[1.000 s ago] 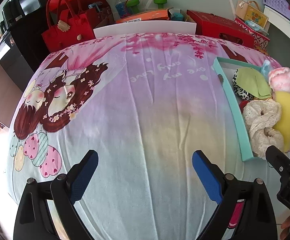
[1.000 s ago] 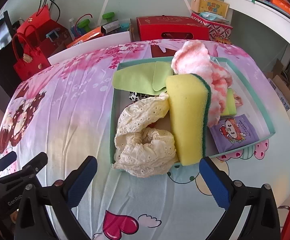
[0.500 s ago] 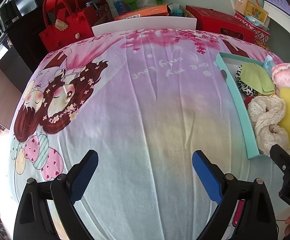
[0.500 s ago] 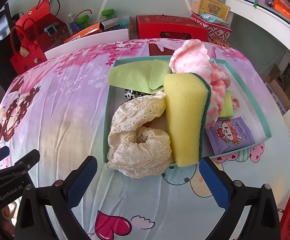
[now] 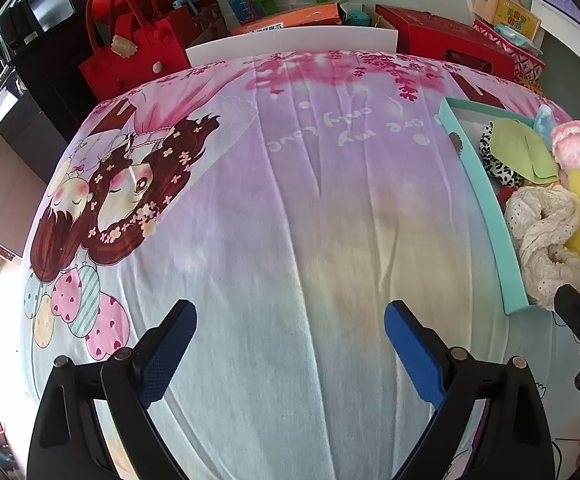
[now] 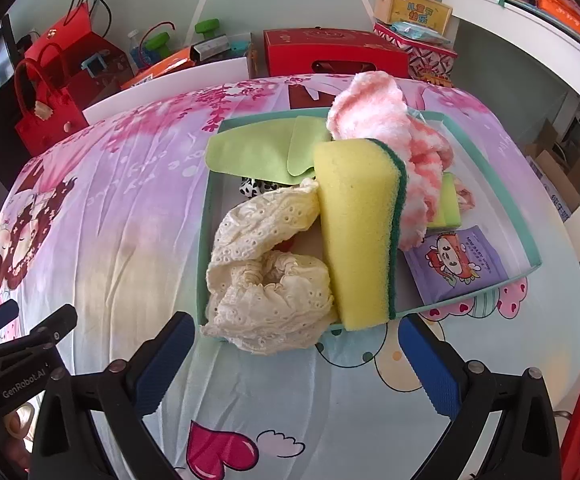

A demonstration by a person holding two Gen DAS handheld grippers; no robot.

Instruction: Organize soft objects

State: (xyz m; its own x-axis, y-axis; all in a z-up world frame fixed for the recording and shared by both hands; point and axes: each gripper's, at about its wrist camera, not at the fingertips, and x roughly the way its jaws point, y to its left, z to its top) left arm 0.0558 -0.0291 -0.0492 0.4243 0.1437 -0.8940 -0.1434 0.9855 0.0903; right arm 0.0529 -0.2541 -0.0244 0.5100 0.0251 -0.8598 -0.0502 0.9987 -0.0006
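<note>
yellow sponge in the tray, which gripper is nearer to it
Right. The right gripper hangs open just in front of the yellow sponge at the tray edge; the left gripper, also open, is off to the sponge's left over bare bedsheet.

right gripper (image 6: pixel 296 330): we see both blue-padded jaws spread wide, nothing between them, just short of the tray's near edge
tray (image 6: pixel 528 236): teal, shallow, sits on the cartoon-print sheet (image 6: pixel 129 184)
yellow sponge (image 6: pixel 356 228): green scrub side facing right, propped up on its edge, near end resting on the tray's front rim
cream lace cloth (image 6: pixel 267 276): bunched left of the sponge, touching it, spilling over the front rim onto the sheet
green cloth (image 6: pixel 257 152): flat at the tray's back-left (a black-and-white patterned piece peeks from under it)
pink fluffy cloth (image 6: pixel 390 128): behind and right of the sponge
purple wipes pack (image 6: pixel 456 264): front-right corner
left gripper (image 6: pixel 29 328): we catch its tip at far left, jaw state unclear
</note>
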